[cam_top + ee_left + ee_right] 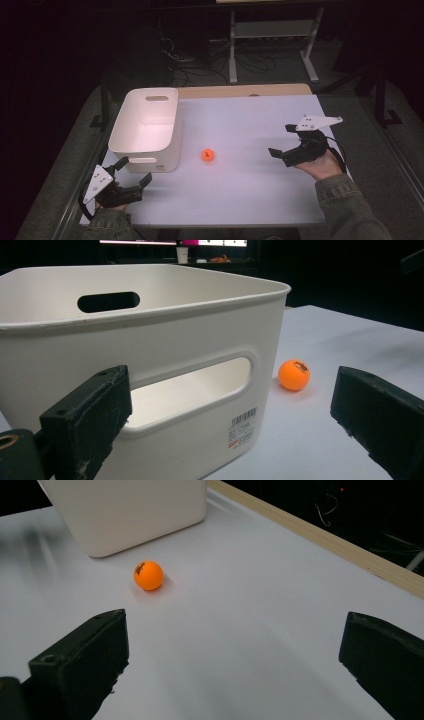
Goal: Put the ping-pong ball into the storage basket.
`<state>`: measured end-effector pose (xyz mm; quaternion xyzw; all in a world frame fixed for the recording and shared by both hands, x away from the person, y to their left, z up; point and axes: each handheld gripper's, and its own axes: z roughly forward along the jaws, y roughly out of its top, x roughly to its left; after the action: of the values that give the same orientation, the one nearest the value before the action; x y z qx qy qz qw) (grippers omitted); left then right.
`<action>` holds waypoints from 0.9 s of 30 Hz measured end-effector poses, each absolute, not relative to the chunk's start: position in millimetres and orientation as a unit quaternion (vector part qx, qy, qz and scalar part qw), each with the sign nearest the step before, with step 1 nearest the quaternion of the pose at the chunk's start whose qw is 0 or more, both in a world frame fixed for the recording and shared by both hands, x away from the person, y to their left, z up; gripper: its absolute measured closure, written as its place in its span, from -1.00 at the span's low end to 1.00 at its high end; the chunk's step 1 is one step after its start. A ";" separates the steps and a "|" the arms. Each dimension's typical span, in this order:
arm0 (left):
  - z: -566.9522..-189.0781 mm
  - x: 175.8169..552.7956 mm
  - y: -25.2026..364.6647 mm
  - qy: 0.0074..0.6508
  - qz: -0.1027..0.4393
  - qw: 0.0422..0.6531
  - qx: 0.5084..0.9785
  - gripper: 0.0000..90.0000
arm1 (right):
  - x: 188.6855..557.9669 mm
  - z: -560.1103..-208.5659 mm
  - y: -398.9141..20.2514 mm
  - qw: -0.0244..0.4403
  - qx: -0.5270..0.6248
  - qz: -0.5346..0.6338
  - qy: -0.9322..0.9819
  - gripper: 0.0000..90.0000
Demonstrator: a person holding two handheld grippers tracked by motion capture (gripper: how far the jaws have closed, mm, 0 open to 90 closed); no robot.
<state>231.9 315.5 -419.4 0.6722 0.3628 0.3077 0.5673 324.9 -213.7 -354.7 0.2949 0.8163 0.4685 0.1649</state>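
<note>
- Orange ball [208, 155] is just sitting on the white counter [250, 190], near the right side of the white bin [145, 127] but not touching it.
- Left claw [134, 171] is down at the near-left corner, jaws wide apart, nothing in them, pointing at the bin's handle slot [190, 390].
- Right claw [282, 141] is over on the right, jaws spread too, empty, aimed toward the ball.
- Bin looks empty inside.
</note>
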 end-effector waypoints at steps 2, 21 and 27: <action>-419.3 231.9 315.6 0.363 0.308 0.568 0.671 -0.94 | 326.5 -354.0 -211.4 0.164 0.293 0.465 0.819 -1.00; -419.1 232.2 315.1 0.360 0.308 0.570 0.671 -0.94 | 337.0 -349.4 -192.7 0.147 0.277 0.447 0.837 -1.00; -419.1 232.3 315.0 0.360 0.306 0.570 0.672 -0.94 | 340.1 -348.5 -186.2 0.144 0.271 0.441 0.843 -1.00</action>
<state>232.3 315.0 -419.1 0.6724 0.3596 0.3061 0.5700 340.1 -186.2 -348.5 0.2707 0.8433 0.4415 0.1438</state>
